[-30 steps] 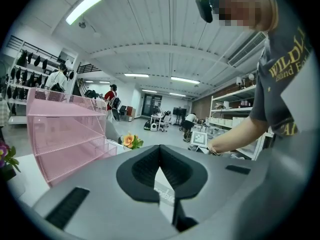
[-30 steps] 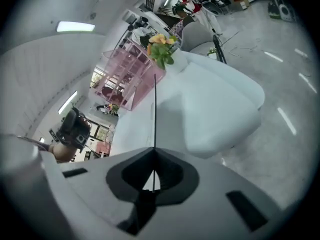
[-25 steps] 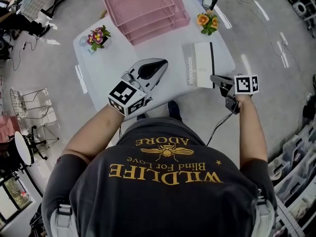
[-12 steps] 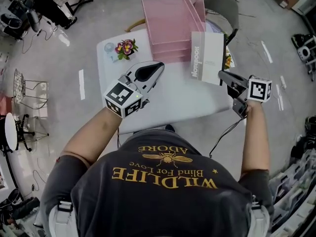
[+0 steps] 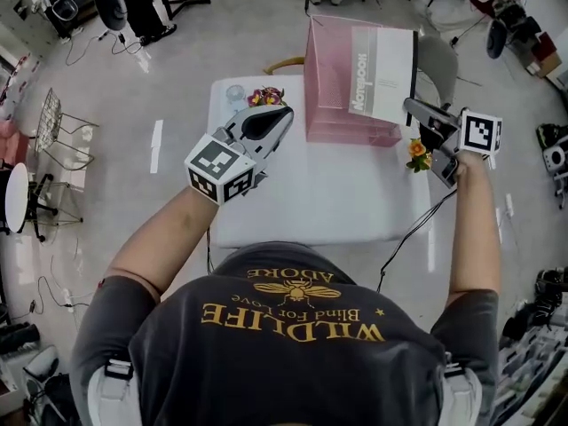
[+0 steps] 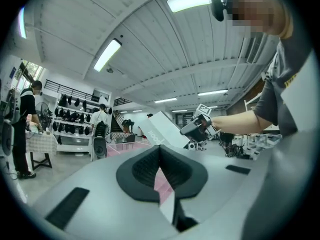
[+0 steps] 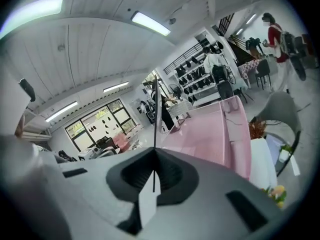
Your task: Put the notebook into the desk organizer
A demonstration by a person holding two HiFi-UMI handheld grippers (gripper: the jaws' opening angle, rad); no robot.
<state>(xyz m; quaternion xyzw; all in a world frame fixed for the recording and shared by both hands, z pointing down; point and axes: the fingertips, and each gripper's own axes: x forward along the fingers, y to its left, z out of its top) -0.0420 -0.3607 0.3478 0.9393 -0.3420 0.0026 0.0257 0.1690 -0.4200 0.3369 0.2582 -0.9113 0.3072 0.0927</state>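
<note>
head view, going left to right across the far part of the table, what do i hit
left hand-held gripper → pink desk organizer → notebook → right hand-held gripper

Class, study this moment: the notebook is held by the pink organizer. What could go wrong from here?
1. The right tongs pinch the notebook only at one edge, so it might swing or slip.
2. It hangs tilted by the pink organizer; a corner could catch on its rim.
3. The orange flowers stand beside the organizer on the right tongs' side; lowering may knock them.
</note>
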